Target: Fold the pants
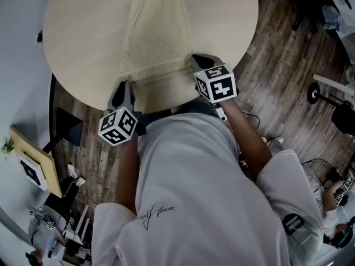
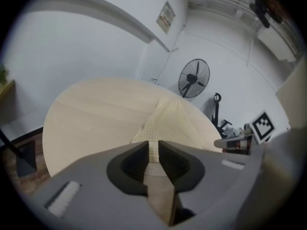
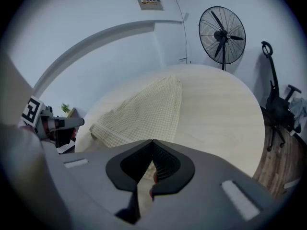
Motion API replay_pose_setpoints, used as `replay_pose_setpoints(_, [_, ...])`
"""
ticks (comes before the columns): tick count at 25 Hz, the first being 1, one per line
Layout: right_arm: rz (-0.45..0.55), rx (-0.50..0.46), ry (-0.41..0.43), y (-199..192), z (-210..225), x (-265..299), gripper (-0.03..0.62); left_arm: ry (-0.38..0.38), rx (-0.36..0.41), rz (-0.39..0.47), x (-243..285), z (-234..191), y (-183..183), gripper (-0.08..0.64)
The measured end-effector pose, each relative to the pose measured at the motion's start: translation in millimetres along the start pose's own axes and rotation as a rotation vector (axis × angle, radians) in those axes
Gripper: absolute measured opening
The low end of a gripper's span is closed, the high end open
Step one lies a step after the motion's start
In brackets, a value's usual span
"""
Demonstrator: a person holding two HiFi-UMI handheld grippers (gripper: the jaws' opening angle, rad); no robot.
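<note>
Head view: a round, smooth pale-wood table (image 1: 83, 37) fills the top. Cream, waffle-textured pants (image 1: 158, 37) lie flat along it from 12 o'clock down to the near rim at 6 o'clock. At the cloth's 7 o'clock corner the grey left gripper (image 1: 123, 86) pinches the fabric in a narrow gap. At the 5 o'clock corner the right gripper (image 1: 198, 59), its ribbed jaws meeting, nips a thin edge.

I see a white short-sleeved shirt (image 1: 188, 193) (small dark script (image 1: 157, 215) on it); the left gripper (image 1: 124, 86) and right gripper (image 1: 199, 60) are grey, black-padded, each bearing a black-and-white marker cube (image 1: 216, 85).
</note>
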State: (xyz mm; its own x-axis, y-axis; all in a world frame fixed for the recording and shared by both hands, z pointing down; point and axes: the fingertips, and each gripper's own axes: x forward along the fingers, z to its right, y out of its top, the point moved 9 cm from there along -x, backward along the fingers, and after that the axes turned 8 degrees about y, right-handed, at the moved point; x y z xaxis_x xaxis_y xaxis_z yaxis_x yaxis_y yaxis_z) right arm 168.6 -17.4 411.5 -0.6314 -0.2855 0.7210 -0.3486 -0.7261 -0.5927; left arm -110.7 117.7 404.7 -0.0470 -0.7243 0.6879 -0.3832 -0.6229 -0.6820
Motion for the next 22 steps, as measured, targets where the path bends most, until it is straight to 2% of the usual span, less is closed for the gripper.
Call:
replay_pose_setpoints(3, [0.008, 0.002, -0.011, -1.8, -5.2, -0.8, 0.000, 0.048, -0.106, -0.005, 3.2, -17.1, -3.4, 0.108])
replay_pose_setpoints(5, [0.014, 0.024, -0.014, -3.9, -4.4, -2.3, 0.000, 0.060, -0.160, -0.033, 7.8, -23.1, -9.4, 0.181])
replay_pose_setpoints(6, [0.020, 0.033, -0.014, -4.5, -4.1, -3.4, 0.000, 0.058, -0.192, -0.051, 11.1, -25.1, -13.3, 0.185])
replay_pose_setpoints(8, [0.032, 0.034, -0.012, -5.4, -5.3, -5.0, 0.000, 0.036, -0.271, -0.086, 18.7, -26.7, -21.6, 0.249])
replay_pose_setpoints(11, [0.037, 0.044, -0.005, -8.0, -10.3, -2.9, -0.002, 0.010, -0.346, -0.113, 25.7, -28.3, -28.3, 0.272])
replay_pose_setpoints(15, [0.039, 0.079, -0.025, -10.2, -12.0, 1.5, 0.000, 0.008, -0.329, -0.145, 34.4, -28.8, -30.7, 0.272])
replay_pose_setpoints(20, [0.029, 0.147, -0.067, -16.9, -2.8, 5.9, 0.002, 0.044, -0.298, -0.170, 40.7, -29.2, -32.0, 0.272])
replay_pose_setpoints(22, [0.029, 0.173, -0.081, -20.9, 0.7, 7.7, 0.039, 0.042, -0.302, -0.169, 40.4, -30.3, -33.1, 0.270])
